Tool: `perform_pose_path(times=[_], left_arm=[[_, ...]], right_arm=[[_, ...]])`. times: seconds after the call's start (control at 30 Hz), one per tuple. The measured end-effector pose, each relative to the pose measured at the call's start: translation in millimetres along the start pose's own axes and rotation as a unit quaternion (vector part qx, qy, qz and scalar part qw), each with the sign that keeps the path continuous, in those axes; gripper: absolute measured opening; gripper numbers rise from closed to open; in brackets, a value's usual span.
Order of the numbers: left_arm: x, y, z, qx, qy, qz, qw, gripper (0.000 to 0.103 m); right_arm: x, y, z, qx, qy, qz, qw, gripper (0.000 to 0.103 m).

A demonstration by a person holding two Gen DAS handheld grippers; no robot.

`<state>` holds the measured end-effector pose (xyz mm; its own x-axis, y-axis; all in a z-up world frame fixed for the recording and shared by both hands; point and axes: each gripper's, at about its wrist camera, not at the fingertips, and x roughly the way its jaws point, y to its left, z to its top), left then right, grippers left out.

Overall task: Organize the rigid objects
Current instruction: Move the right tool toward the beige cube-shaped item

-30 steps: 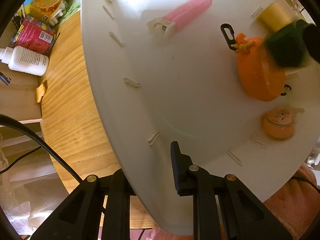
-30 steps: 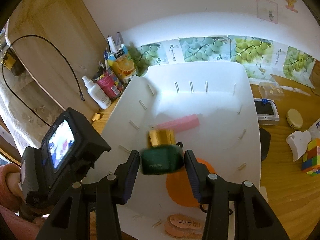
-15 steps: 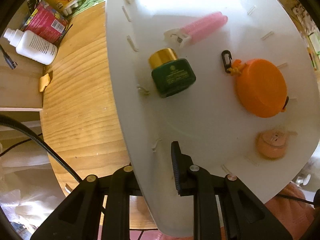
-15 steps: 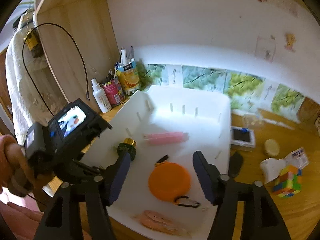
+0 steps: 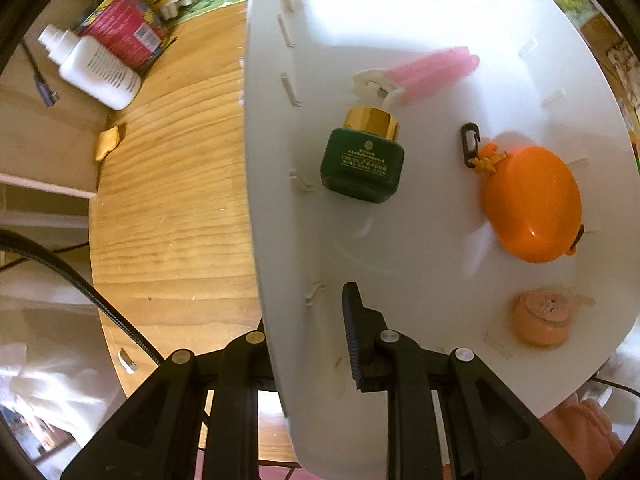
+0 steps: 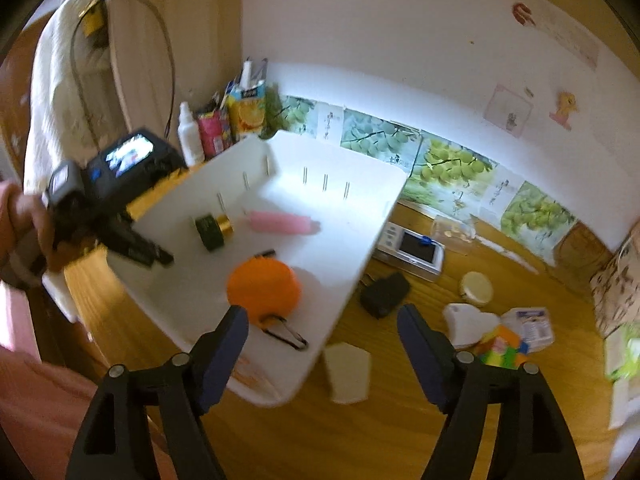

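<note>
A white bin (image 5: 424, 8) (image 6: 352, 264) stands on the wooden table. In it lie a green bottle with a gold cap (image 5: 362, 164) (image 6: 212, 230), a pink tube (image 5: 432, 70) (image 6: 282, 222), an orange round case (image 5: 532, 208) (image 6: 264, 290) and a peach roll (image 5: 542, 322). My left gripper (image 5: 304, 320) is shut on the bin's left wall, one finger inside and one outside. My right gripper (image 6: 322, 344) is open and empty, raised over the bin's near right corner.
A white bottle (image 5: 94, 68), a red pack (image 5: 124, 24) and a juice carton (image 6: 246, 110) stand left of the bin. To its right lie a small device (image 6: 414, 248), a black pouch (image 6: 384, 294), a round tin (image 6: 476, 288), a white piece (image 6: 346, 372) and colourful blocks (image 6: 504, 348).
My right gripper let go of the green bottle into the bin, opened wide, and pulled back up and to the right. My left gripper kept its hold on the bin wall.
</note>
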<state>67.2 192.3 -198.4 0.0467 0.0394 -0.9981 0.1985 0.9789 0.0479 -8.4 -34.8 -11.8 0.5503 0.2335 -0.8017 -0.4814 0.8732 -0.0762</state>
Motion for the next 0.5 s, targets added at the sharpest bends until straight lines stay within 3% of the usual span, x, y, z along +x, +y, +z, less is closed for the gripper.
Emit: perform_pose_path(times=[0.5], left_arm=[[-2,14,-7,-0.038,0.001,-0.01,0.9992,0.023]], right_arm=[[18,-44,-22,-0.115,0.042,0.027,0.992,0.081]])
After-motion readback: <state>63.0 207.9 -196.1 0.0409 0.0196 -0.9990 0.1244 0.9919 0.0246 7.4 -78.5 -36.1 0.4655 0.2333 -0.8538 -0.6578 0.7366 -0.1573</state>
